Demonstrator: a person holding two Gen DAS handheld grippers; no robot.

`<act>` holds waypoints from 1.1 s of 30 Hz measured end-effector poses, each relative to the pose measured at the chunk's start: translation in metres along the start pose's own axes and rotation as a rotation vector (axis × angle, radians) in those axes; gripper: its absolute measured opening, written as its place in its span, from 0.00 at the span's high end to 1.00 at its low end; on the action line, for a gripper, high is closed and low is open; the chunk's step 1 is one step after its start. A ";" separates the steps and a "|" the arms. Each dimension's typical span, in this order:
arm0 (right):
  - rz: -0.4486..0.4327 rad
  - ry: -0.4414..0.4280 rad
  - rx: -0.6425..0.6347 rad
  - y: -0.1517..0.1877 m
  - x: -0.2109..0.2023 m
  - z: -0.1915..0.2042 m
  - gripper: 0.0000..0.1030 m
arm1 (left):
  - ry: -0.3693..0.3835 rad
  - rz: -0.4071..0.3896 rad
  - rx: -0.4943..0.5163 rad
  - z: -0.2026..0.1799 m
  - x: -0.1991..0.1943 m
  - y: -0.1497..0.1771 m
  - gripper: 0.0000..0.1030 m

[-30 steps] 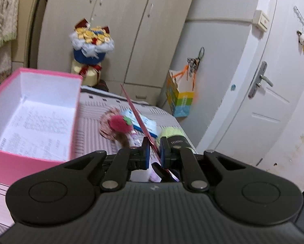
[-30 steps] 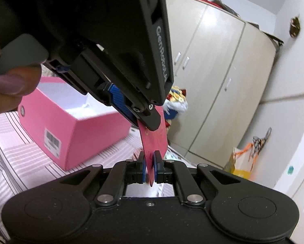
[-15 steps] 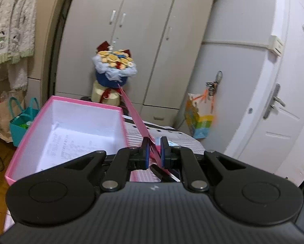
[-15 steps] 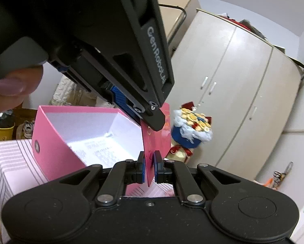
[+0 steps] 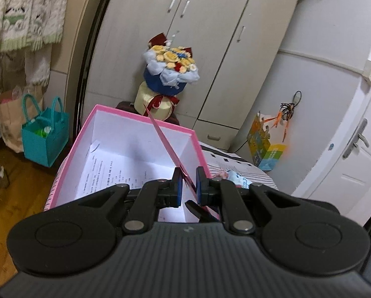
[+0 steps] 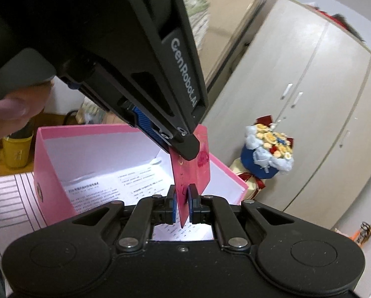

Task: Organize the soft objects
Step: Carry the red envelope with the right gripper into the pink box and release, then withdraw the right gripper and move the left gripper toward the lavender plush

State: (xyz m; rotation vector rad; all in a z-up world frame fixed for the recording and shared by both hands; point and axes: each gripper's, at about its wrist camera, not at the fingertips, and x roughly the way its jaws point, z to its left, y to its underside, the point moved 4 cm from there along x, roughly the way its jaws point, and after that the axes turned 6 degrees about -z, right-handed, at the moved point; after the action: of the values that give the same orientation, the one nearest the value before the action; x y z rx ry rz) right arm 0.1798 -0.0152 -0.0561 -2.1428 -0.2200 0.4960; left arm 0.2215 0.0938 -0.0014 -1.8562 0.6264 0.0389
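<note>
Both grippers hold one flat red envelope (image 6: 194, 166) over an open pink box (image 5: 115, 114). My left gripper (image 5: 188, 182) is shut on the envelope's edge (image 5: 165, 144), seen edge-on. My right gripper (image 6: 182, 200) is shut on the envelope's lower edge. The left gripper's body fills the upper left of the right wrist view and clamps the envelope's top. The pink box (image 6: 48, 173) has white inner walls and a printed paper sheet (image 5: 105, 171) on its bottom. Soft packets (image 5: 232, 175) lie on the striped table right of the box.
A striped tablecloth (image 6: 9, 198) covers the table under the box. A flower bouquet (image 5: 170, 67) stands behind it before a beige wardrobe (image 5: 210, 37). A teal bag (image 5: 45, 134) sits on the wooden floor at left. A white door (image 5: 359, 149) is at right.
Both grippers have carried the red envelope leftward from above the soft objects to over the open pink box. The box interior now lies directly beneath the envelope.
</note>
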 end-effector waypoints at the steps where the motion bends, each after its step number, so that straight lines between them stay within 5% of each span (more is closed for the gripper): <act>1: 0.011 -0.016 -0.010 -0.003 0.005 0.000 0.90 | -0.002 0.007 -0.014 0.005 0.004 -0.002 0.91; 14: 0.179 -0.248 0.041 -0.008 0.053 0.001 0.84 | -0.068 0.085 -0.113 0.043 0.025 0.009 0.91; 18: 0.202 -0.292 0.115 -0.007 0.061 -0.002 0.71 | -0.119 0.088 -0.093 0.046 0.024 0.011 0.89; 22: 0.205 -0.340 0.215 -0.004 0.064 -0.010 0.41 | -0.195 0.066 -0.030 0.045 0.016 0.011 0.76; 26: 0.200 -0.354 0.282 -0.001 0.061 -0.015 0.40 | -0.248 0.030 0.023 0.042 0.002 0.008 0.61; 33: 0.189 -0.388 0.390 -0.002 0.041 -0.026 0.36 | -0.264 -0.006 0.089 0.030 -0.024 0.001 0.52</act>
State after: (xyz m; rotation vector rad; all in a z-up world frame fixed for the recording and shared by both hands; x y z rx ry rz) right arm 0.2284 -0.0198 -0.0519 -1.6815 -0.1218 0.9816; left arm 0.2086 0.1298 -0.0059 -1.7300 0.4315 0.2441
